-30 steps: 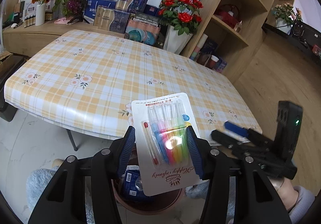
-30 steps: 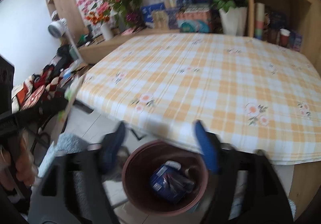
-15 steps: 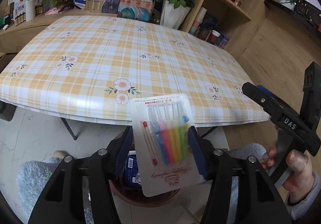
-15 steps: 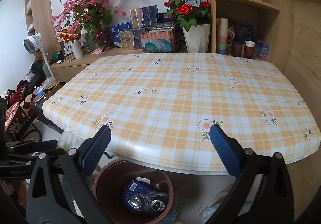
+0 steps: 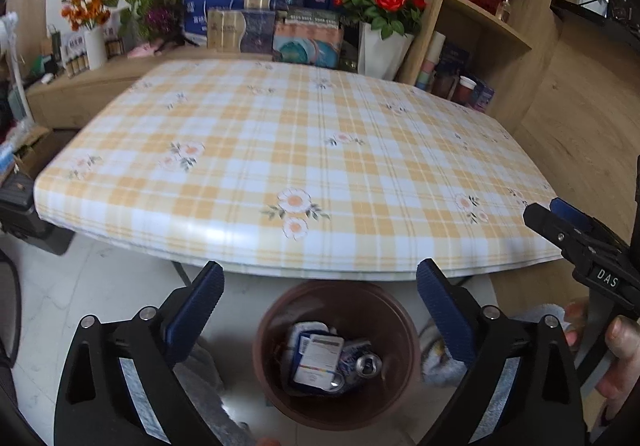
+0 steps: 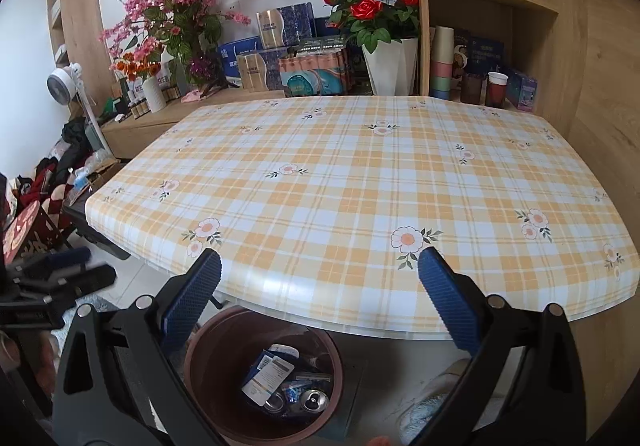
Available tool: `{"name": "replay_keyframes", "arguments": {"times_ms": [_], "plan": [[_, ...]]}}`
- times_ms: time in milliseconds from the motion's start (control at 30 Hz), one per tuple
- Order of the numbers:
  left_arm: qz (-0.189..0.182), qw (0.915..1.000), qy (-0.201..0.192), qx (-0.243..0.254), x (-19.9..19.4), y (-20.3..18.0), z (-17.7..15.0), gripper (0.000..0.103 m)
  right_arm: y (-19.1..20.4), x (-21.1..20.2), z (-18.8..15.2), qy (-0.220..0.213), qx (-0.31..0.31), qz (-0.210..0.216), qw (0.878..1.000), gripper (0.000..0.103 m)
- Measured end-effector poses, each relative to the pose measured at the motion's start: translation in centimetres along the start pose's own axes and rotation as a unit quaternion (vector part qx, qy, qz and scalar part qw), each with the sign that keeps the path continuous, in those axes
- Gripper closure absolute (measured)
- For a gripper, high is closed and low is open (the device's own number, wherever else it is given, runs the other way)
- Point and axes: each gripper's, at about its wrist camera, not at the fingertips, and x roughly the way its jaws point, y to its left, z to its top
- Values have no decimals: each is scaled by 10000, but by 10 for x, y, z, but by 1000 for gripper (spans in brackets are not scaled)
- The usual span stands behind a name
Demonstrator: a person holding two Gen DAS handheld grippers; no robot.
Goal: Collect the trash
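Yellow-and-white plaid cloth with small flowers over the surface, backed by wooden shelving, boxed goods, a white vase of red roses and a spray of pink blossoms. Below the near edge of the surface, on the pale floor, a brown round bin. Inside the bin, trash: a card package lying face down with its printed label up, two drink cans just beside it, blue wrappers underneath. Left claw released, blue-padded fingers spread wide directly above the bin, nothing between them. Right claw likewise released and bare, hanging over the edge of the surface with the bin below and slightly left. Seen at the right edge of the left view, the right claw side-on, with a thumb showing beneath it.
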Motion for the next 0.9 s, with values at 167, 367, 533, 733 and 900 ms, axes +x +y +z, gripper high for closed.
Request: {"name": "replay_keyframes", "arguments": {"times_ms": [167,367,533,733,900], "plan": [[303,9978,-484,351,-26,-6,22,6,4,-16,21,-39,100,399,9991,6],[333,9923,-986,667,-61,-11,65,6,14,-52,63,-396,-127,200,9989,6],[344,9845,-1486,864,-101,-18,97,6,18,-85,93,-823,-244,-38,9963,6],[269,9769,-1851,1030,-141,-25,118,6,23,-114,109,-1139,-406,-297,9922,6],[324,9714,-2019,1211,-156,-32,118,6,24,-123,112,-1190,-421,-369,9913,6]]}}
